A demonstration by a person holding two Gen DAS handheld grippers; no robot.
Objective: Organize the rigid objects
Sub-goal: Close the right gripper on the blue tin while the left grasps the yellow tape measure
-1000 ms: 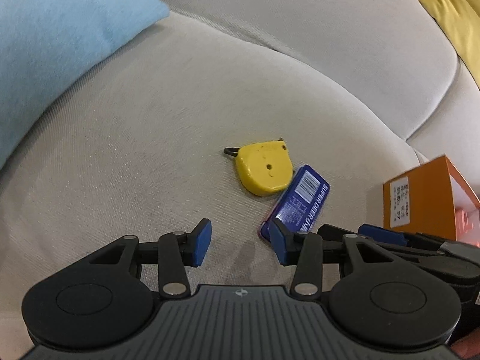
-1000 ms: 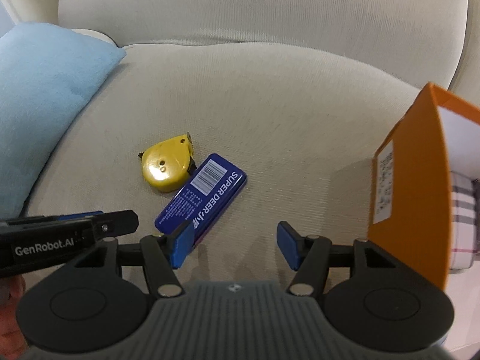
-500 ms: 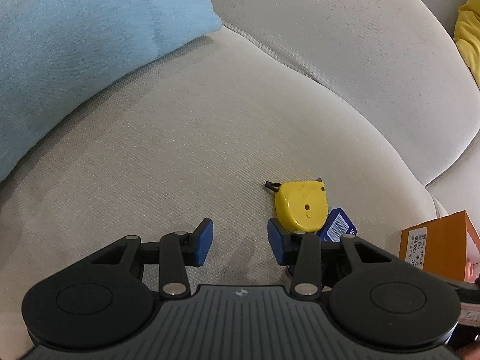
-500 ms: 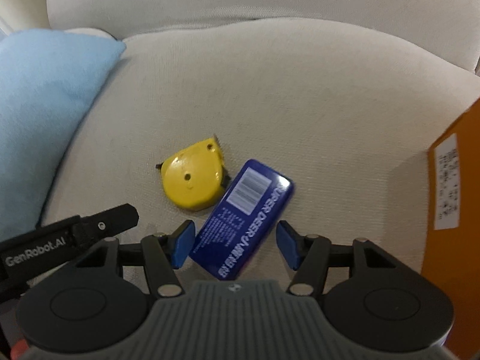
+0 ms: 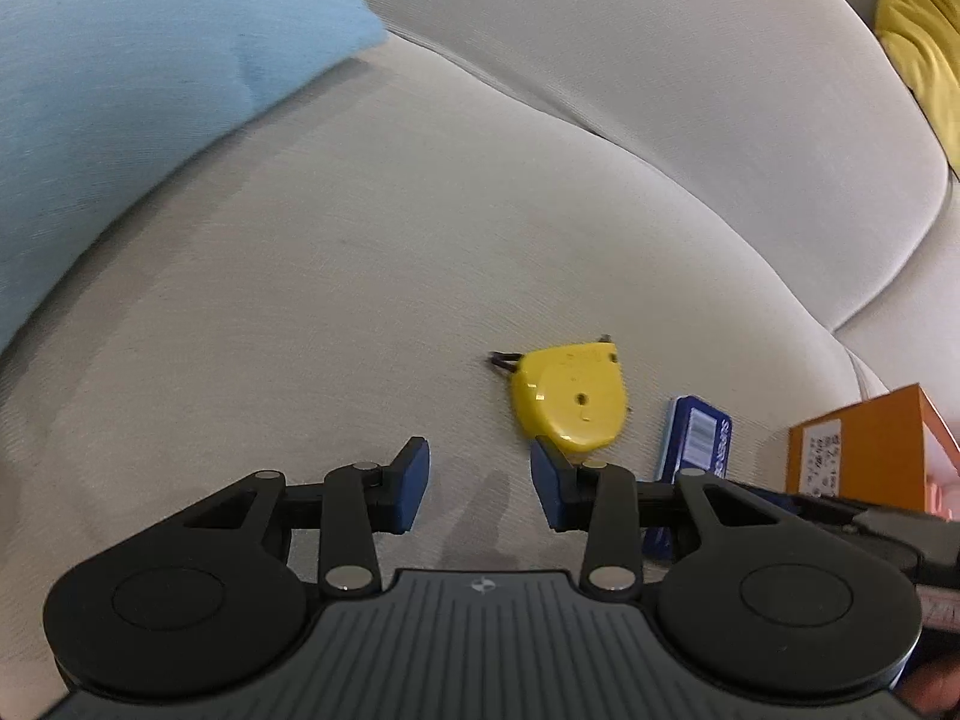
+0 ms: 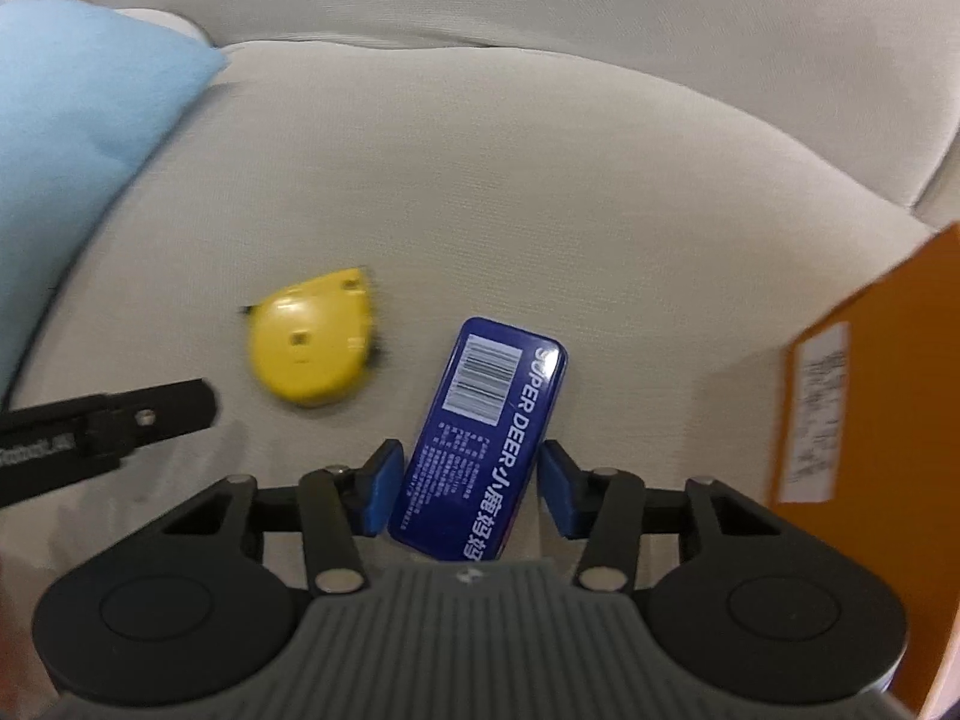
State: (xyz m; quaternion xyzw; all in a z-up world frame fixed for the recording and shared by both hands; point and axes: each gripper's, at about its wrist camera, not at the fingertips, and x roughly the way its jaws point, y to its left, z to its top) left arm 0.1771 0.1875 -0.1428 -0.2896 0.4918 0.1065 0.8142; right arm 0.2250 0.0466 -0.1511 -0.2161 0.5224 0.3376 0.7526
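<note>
Flat blue rectangular tin (image 6: 486, 432), beside yellow plastic tape measure (image 6: 312, 339), lay between right gripper (image 6: 468, 486)'s closing, not-yet-touching jaws, presumably for boxing.

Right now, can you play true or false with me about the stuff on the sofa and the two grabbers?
1. The blue tin lies between the right gripper fingers. True; its jaws have just been closing, but a gap shows on each side.
2. The left gripper holds the yellow tape measure. False; nothing sits between its fingers, and the tape measure lies on the sofa cushion.
3. The tape measure sits on top of the tin. False; they lie side by side, apart.
4. An orange box stands right of the tin. True.
5. A red pillow is on the sofa. False; the pillow is light blue.
</note>
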